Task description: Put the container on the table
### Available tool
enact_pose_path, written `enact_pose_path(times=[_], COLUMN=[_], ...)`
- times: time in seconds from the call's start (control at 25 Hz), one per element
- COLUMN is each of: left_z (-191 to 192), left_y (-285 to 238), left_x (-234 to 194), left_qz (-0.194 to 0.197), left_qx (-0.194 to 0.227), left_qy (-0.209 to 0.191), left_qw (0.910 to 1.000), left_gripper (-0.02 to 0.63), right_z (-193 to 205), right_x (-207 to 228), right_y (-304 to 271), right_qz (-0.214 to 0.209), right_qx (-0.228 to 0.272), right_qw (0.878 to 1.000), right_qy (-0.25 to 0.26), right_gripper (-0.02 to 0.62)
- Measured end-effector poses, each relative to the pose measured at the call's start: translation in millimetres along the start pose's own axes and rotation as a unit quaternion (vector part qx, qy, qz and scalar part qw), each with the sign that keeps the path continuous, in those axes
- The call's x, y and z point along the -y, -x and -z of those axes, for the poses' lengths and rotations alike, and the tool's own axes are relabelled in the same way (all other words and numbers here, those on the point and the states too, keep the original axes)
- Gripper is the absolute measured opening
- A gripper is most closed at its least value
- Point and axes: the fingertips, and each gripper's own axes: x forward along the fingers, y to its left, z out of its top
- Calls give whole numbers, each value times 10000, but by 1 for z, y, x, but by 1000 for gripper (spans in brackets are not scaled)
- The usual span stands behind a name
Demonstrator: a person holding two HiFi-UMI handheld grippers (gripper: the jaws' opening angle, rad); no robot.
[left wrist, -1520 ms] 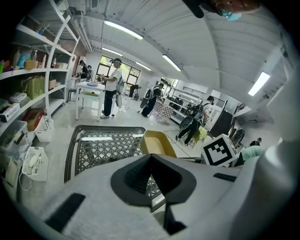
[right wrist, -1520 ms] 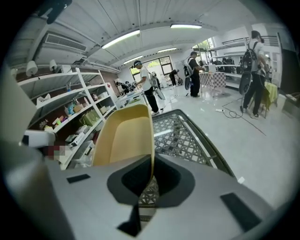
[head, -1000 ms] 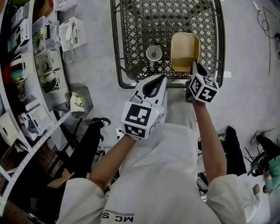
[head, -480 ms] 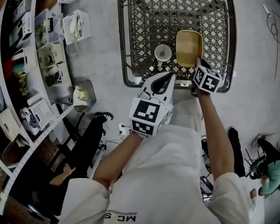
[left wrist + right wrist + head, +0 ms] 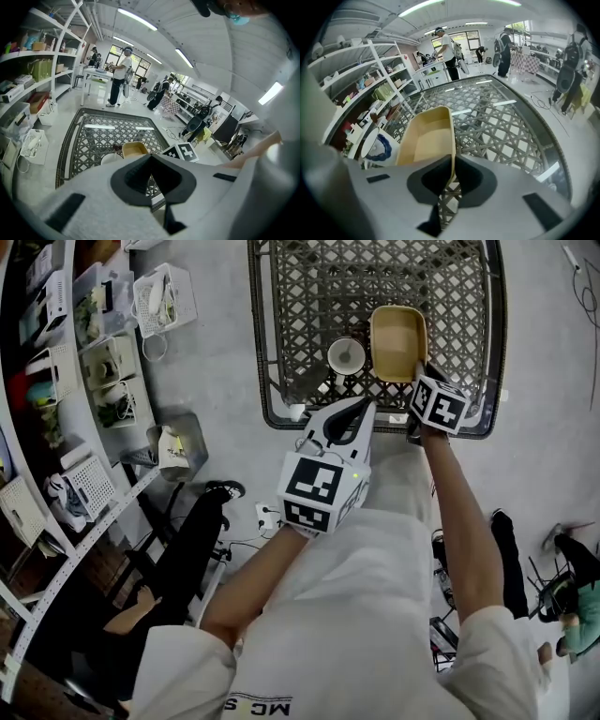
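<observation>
A tan open container (image 5: 397, 341) is over the near right part of the metal lattice table (image 5: 309, 296); whether its base touches the top I cannot tell. My right gripper (image 5: 418, 373) is shut on its near rim. In the right gripper view the jaws (image 5: 449, 180) pinch the container (image 5: 426, 136) by its thin wall. My left gripper (image 5: 367, 405) hovers at the table's front edge, shut and holding nothing. The left gripper view shows its jaws (image 5: 151, 176) closed, with the container (image 5: 135, 149) beyond them.
A white bowl (image 5: 346, 355) with a dark mark inside stands on the table just left of the container. Shelves with bins and baskets (image 5: 84, 362) line the left side. Cables and black bags (image 5: 187, 540) lie on the floor near my legs. People stand far off in the room.
The right gripper has carried the container farther in over the table and closer to the white bowl. The left gripper stays shut near the front edge.
</observation>
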Motion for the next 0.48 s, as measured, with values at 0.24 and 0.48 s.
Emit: enact_pose_path(times=[0.24,0.48], left_z=[-3,-11], left_y=[0,3], left_x=[3,7], left_qz=[20,35], left_qx=[-14,50], left_qy=[-80,-175], left_qw=[10000,9998], left_gripper=[23,23], right_z=[7,1], right_x=[-4,3], right_y=[1,19], right_qz=[-85,-40], right_qx=[-82,106], right_qw=[9999,9999], right_qy=[-8,25], right_gripper=[89,94])
